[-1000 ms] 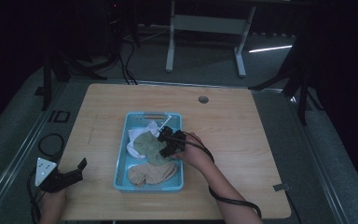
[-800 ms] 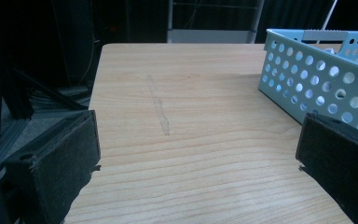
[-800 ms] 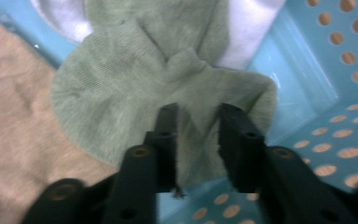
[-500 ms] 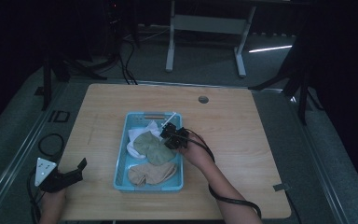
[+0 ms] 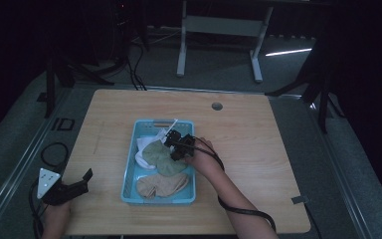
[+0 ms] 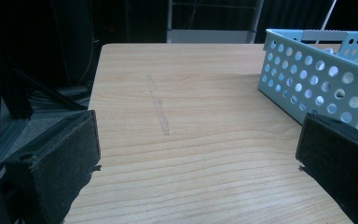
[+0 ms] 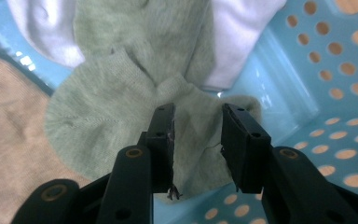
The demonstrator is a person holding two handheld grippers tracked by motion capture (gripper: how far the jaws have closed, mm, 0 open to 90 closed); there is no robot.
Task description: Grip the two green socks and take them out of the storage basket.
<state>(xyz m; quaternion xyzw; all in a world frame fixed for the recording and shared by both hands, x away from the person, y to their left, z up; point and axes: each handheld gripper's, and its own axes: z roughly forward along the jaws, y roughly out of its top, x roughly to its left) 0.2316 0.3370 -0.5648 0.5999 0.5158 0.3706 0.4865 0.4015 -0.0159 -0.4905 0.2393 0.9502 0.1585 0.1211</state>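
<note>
The green sock [image 7: 135, 88] lies in the blue basket [image 5: 129, 172], near the middle of it, partly on top of a white cloth [image 7: 42, 28] and just beside a tan sock [image 5: 161, 185] that lies at the near end of the basket. In the right gripper view, the right gripper [image 7: 196, 135] is low over the green sock, and a fold of the sock sits in the gap between its two black jaws. The jaws have just been opening; they stand a little apart, and the pads do not seem to press on the sock. In the high view the right gripper [image 5: 175, 145] is inside the basket, with the person's right hand [image 5: 201, 158] over the basket's right wall. The basket stands in the middle of the wooden bench [image 5: 258, 164]. The left gripper [image 5: 74, 185] rests near the bench's front left corner, well apart from the basket. In the left gripper view, its jaws are wide open with only bare bench between them, and the basket's holed wall [image 6: 317, 79] is off to the right.
</note>
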